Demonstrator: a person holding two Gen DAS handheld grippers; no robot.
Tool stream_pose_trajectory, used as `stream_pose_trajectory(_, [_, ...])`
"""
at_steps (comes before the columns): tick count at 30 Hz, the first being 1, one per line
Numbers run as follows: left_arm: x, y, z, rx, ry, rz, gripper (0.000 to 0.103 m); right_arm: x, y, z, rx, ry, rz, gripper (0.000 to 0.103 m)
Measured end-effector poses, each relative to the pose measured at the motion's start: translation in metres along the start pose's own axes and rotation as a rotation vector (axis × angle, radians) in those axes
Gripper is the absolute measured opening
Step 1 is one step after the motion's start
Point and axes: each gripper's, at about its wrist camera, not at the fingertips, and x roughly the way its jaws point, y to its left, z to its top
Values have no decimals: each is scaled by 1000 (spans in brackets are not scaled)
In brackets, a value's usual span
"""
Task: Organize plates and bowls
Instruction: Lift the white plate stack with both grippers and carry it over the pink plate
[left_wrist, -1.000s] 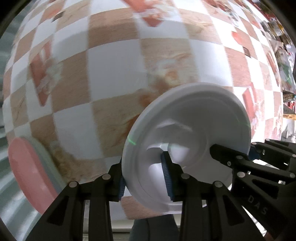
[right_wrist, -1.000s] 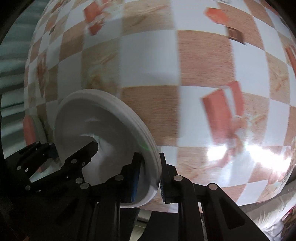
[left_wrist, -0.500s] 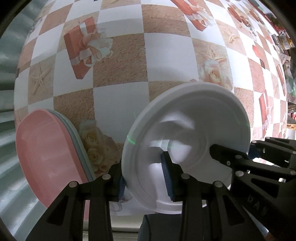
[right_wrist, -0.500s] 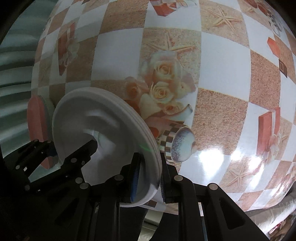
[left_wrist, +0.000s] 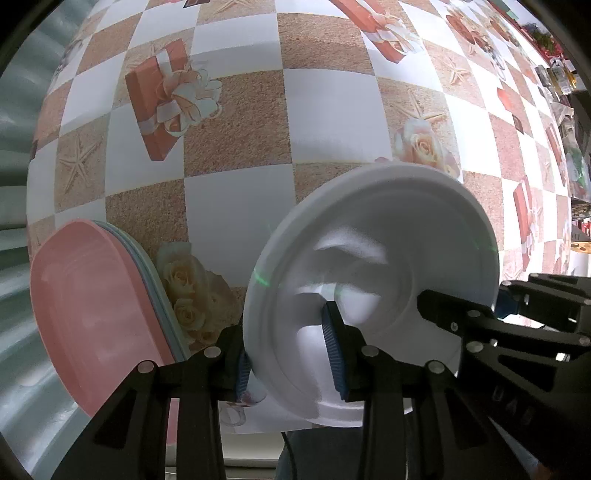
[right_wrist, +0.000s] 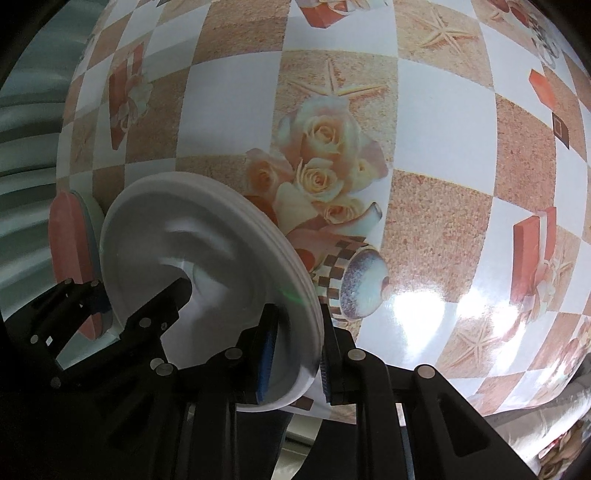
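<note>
A: Biggest first. The surface (left_wrist: 236, 206) fills both views, covered in a checked cloth of white and sandy squares with printed roses, starfish and red gift boxes. A bright glare sits at the lower right of the right wrist view.

B: Next largest?

A: The white plates (left_wrist: 373, 295), a small stack, several rims showing along the edge in the right wrist view (right_wrist: 207, 258). In the left wrist view it takes the lower centre-right; in the right wrist view, the lower left. It is tilted, hollow side toward both cameras.

B: Then the pink one?

A: Yes. A pink plate (left_wrist: 92, 317) at the lower left of the left wrist view, lying on top of pale bluish plates (left_wrist: 147, 258) whose edges peek out along its right side. It sits just beside the white stack, apart from it. In the right wrist view it is a thin sliver at far left (right_wrist: 70, 258).

B: The tongs?

A: Left tongs (left_wrist: 288, 354) clenched on the near rim of the white plates, one blue pad behind the rim, one inside. Right tongs (right_wrist: 295, 354) likewise clamped on the opposite rim. Each pair shows in the other's view.
</note>
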Motion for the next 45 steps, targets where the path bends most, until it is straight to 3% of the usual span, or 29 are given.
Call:
stream_pose_trajectory(15, [1, -5, 2, -6, -2, 14, 38, 6, -18, -14, 10, 7, 36, 21])
stream_pose_trajectory(24, [-1, -14, -3, 4, 34, -15, 38, 5, -26, -21, 26, 19, 32, 21])
stream_pose_trajectory(31, [-33, -16, 6, 10, -37, -9, 38, -16, -37, -22, 32, -14, 32, 21])
stream_pose_trajectory(41, [-80, 25, -1, -111, -146, 4, 39, -63, -6, -18, -66, -96, 27, 21])
stream_pose_trajectory(45, [-87, 66, -20, -199, -174, 18, 39, -68, 22, -14, -145, -103, 21, 21])
